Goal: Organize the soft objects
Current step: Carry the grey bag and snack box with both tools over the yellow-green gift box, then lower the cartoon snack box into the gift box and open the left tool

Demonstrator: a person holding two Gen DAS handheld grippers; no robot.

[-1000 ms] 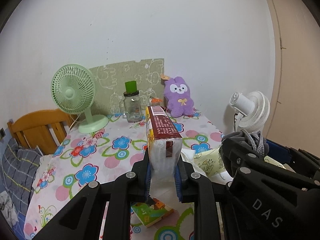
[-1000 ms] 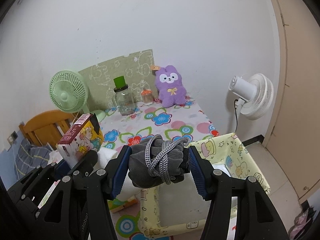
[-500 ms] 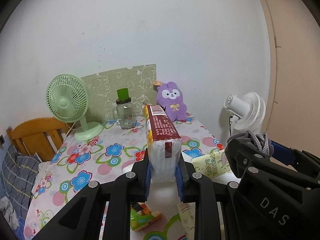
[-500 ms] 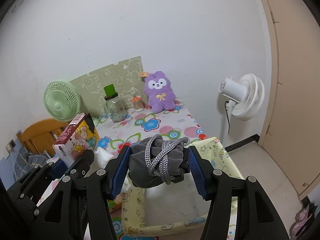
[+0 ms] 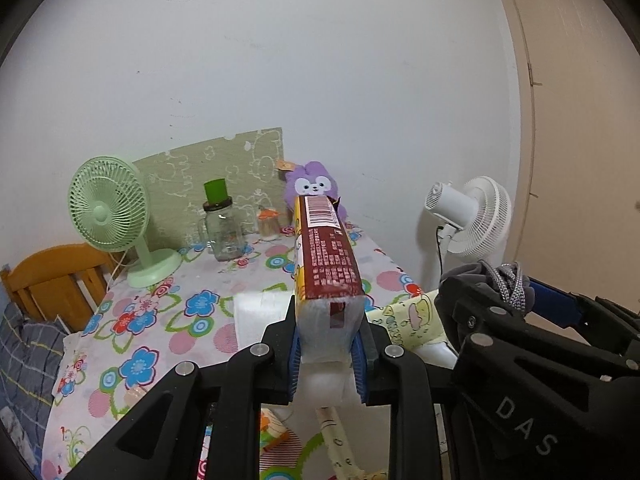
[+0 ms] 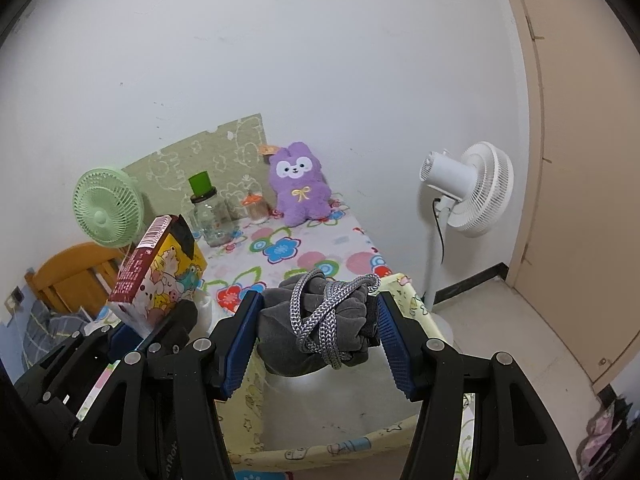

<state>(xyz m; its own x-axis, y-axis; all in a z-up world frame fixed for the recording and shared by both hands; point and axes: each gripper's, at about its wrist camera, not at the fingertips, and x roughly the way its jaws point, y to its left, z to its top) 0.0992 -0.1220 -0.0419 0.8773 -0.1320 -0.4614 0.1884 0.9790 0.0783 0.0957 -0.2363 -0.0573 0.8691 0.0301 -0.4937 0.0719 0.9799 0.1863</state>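
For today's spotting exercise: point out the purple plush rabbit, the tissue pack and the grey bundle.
purple plush rabbit (image 6: 298, 192), right wrist view, its belly.
tissue pack (image 5: 330, 258), left wrist view, its dark red top.
grey bundle (image 6: 316, 320), right wrist view, its cord-wrapped middle.

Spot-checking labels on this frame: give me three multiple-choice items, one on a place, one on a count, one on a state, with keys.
1. Where does the purple plush rabbit sit?
A. at the back of the flowered table, near the wall
B. inside the yellow fabric bin
C. on the wooden chair

2. How many fans are in view?
A. one
B. two
C. three

3. What is the right gripper doing?
A. standing open and empty
B. shut on a glass jar
C. shut on a grey cloth bundle wrapped in cord

Key: 1 A, the rabbit sits by the green board at the table's far edge. 2 B, a green fan stands on the table and a white fan stands on the floor. 3 C, both blue pads press the sides of the grey cloth bundle.
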